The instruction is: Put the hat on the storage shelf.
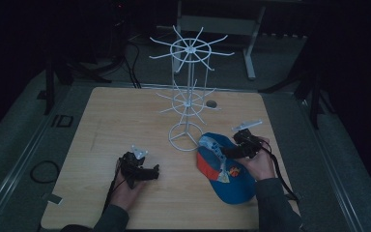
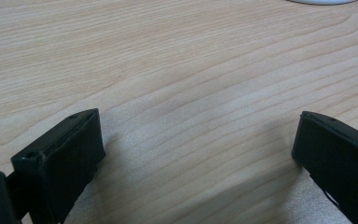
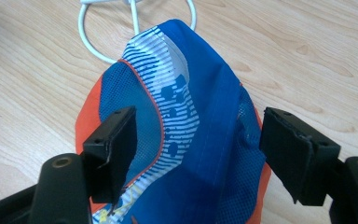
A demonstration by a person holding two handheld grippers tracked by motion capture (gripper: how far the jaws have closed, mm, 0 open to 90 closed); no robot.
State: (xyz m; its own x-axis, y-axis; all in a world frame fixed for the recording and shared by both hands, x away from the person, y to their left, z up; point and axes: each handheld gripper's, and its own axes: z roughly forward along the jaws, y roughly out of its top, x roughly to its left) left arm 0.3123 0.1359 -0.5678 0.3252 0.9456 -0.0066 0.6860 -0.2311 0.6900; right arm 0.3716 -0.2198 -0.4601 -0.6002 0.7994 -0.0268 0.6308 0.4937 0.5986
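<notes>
A blue and orange cap (image 1: 224,171) lies on the wooden table (image 1: 116,121), just right of the base ring of a white wire display stand (image 1: 189,82). My right gripper (image 1: 223,152) hovers low over the cap's back edge, held by a hand at the table's right. In the right gripper view the cap (image 3: 205,154) sits between the jaws of the right gripper (image 3: 200,125), which stand wide and do not squeeze the fabric. My left gripper (image 1: 153,171) rests on the table at front left. It is open, and bare wood lies between the jaws of the left gripper (image 2: 196,135).
The stand's base ring (image 3: 91,44) lies just beyond the cap. Its wire arms spread out at two levels above the table's middle. A small round hole (image 1: 211,103) sits in the tabletop behind the stand. Dark floor, cables and equipment legs surround the table.
</notes>
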